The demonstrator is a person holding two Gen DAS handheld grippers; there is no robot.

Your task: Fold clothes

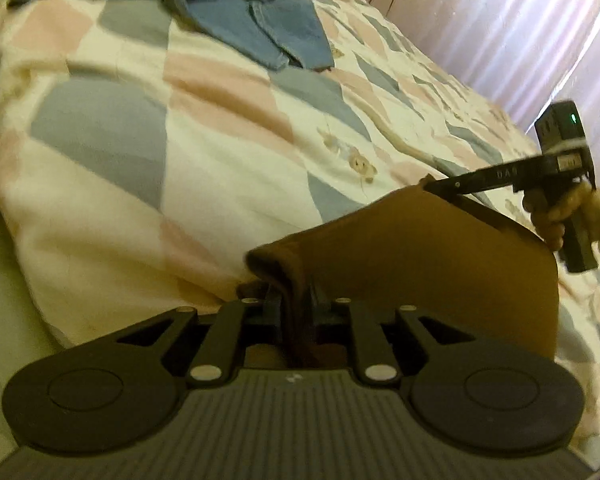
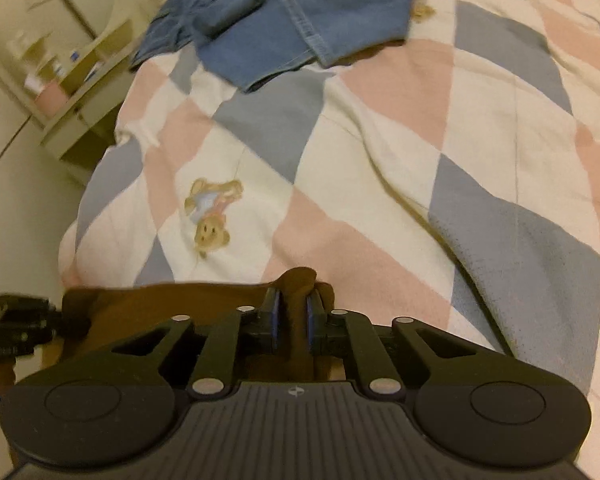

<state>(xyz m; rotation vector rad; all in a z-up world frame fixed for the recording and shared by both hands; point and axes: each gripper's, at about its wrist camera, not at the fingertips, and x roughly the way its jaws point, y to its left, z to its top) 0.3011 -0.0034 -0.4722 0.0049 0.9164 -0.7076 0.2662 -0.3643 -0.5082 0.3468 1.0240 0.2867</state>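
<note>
I hold the brown garment (image 1: 420, 264) above the quilt (image 1: 204, 152), stretched between my two grippers. My left gripper (image 1: 294, 300) is clamped on one bunched corner of it; the cloth runs down between the fingers (image 1: 274, 306) and hides part of the gap. My right gripper (image 2: 292, 304) is likewise closed on the opposite corner, with a fold of brown cloth pinched between its blue-edged pads (image 2: 274, 312). In the left wrist view, the top edge of the garment runs from my left gripper to the right gripper's tips at the far right, and the cloth hangs below that edge. In the right wrist view, the left gripper shows at the left edge, touching the garment.

A denim garment (image 2: 284, 12) lies crumpled on the far part of the quilt, well apart from the brown one. A teddy bear print (image 2: 212, 216) marks the quilt between them. Pink curtains (image 1: 500, 20) hang beyond the bed, and a cream shelf unit (image 2: 72, 92) stands beside it.
</note>
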